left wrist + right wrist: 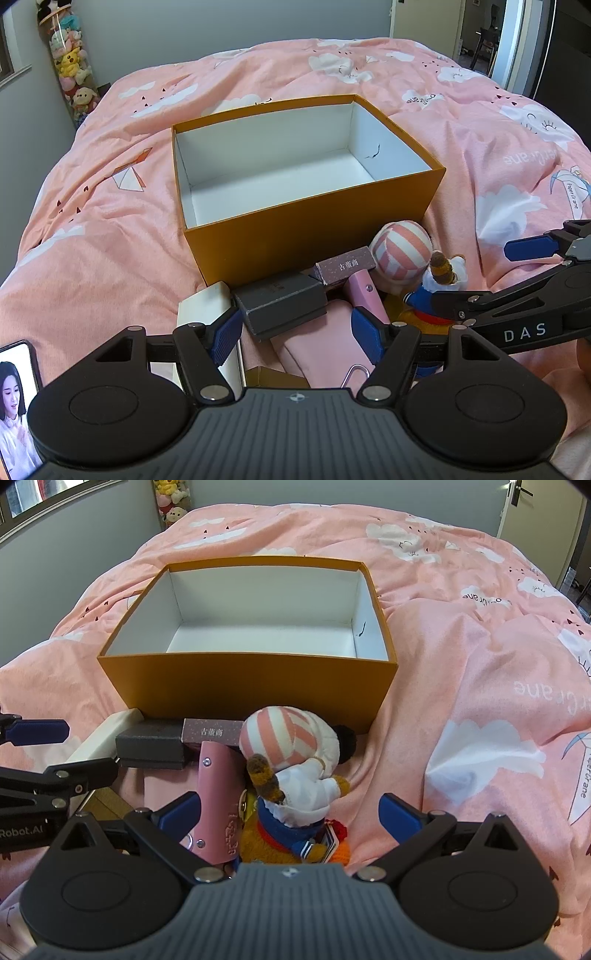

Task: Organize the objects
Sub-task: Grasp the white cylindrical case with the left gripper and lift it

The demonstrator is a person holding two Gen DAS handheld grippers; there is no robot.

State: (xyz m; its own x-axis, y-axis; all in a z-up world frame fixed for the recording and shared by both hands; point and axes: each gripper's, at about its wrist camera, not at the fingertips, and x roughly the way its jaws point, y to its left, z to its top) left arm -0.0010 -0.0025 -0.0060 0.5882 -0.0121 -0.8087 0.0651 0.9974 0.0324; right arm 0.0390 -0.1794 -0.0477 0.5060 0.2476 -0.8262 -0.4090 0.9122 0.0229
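Observation:
An open orange box (314, 229) (243, 686) with a white, empty inside stands on the bed. In front of it lie a grey box (280, 304) (151, 747), a white box (201, 304) (99, 744), a small maroon box (345, 265) (212, 733), a pink leather case (364, 291) (218, 797), a pink pouch (321, 343) and a plush doll with a striped hat (402, 254) (291, 760). My left gripper (295, 332) is open over the grey box and pouch. My right gripper (291, 812) is open around the doll.
The pink patterned quilt (480, 147) (461, 664) covers the bed. A phone with a lit screen (16, 406) lies at the left. A tube of plush toys (72, 62) stands in the far corner. A flat brown box (275, 376) lies under the pouch.

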